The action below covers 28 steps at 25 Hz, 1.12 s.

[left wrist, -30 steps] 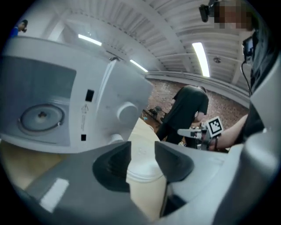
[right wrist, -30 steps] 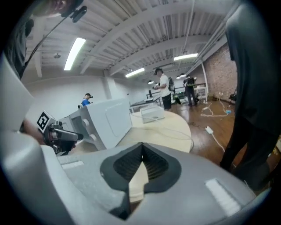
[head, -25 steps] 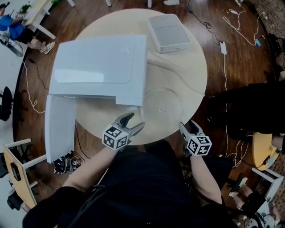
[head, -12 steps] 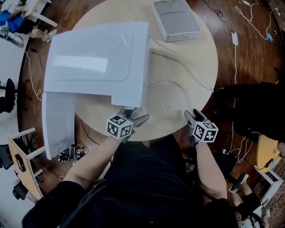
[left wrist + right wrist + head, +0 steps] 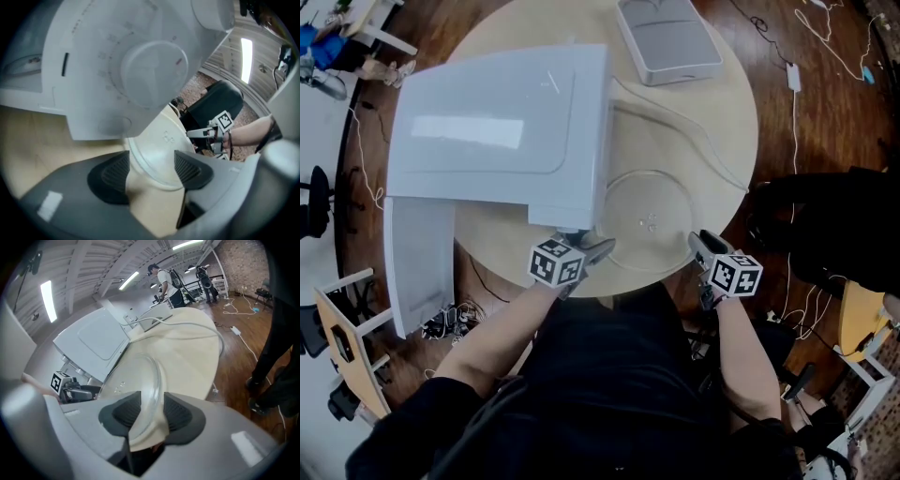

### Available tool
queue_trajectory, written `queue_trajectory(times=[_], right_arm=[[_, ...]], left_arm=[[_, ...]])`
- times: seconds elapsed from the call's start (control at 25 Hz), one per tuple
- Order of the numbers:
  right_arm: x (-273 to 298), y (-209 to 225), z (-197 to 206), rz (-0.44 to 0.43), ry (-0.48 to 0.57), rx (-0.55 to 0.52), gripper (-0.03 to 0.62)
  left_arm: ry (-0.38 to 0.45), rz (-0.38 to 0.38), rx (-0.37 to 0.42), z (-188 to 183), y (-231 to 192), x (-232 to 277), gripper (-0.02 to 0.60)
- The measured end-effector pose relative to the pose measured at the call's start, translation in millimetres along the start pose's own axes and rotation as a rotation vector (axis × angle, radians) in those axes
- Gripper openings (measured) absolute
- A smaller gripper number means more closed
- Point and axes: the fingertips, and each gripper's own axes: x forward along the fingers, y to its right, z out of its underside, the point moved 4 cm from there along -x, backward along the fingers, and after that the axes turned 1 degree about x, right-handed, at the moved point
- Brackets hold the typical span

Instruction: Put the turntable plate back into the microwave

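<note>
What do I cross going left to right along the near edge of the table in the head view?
microwave door → left gripper → turntable plate → right gripper. Both grippers' jaws are closing, with the plate's rim between them.
</note>
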Motion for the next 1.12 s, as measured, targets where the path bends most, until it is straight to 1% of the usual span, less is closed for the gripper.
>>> queue_trajectory(times=[0.08, 0.12, 0.16, 0.2, 0.24, 0.28, 0.32, 0.48, 0.64, 0.76, 0.96, 1.12], right_arm=[[2, -2, 0, -0.009, -0.008, 0.014, 0.125], [2, -2, 0, -0.007, -0.01, 0.02, 0.093], [3, -1, 0, -0.007, -0.007, 0.031, 0.091], [3, 0, 1, -0.011, -0.001, 0.047, 0.088], [3, 2, 1, -0.017, 0.009, 0.06, 0.082], [2, 3, 2, -0.021, 0.019, 0.066, 0.077], [2, 3, 3, -0.023, 0.031, 0.066, 0.077], [-3, 2, 9, -0.022, 0.067, 0.075, 0.075], [-14, 6, 20, -0.015, 0.068, 0.092, 0.074], [-21, 5, 29, -0.014, 0.068, 0.101, 0.074], [-28, 0, 40, -0.015, 0.089, 0.101, 0.074], [-31, -12, 53, -0.007, 0.108, 0.124, 0.074]], left_arm=[[-0.005, -0.008, 0.008, -1, 3, 4, 0.296], [0.004, -0.022, -0.004, -2, 2, 4, 0.284], [0.014, -0.039, -0.025, -3, 0, 4, 0.262], [0.018, -0.059, -0.053, -3, -4, 3, 0.207], [0.016, -0.079, -0.08, -3, -8, 2, 0.177], [0.012, -0.097, -0.101, -3, -12, 1, 0.108], [0.009, -0.106, -0.109, -3, -14, 1, 0.083], [0.024, -0.104, -0.125, -3, -14, 0, 0.074], [0.006, -0.078, -0.131, 1, -4, 1, 0.071], [0.002, -0.077, -0.133, 6, 3, -2, 0.071], [-0.003, -0.066, -0.113, 14, 7, -7, 0.072], [-0.011, -0.054, -0.099, 26, 7, -17, 0.075]])
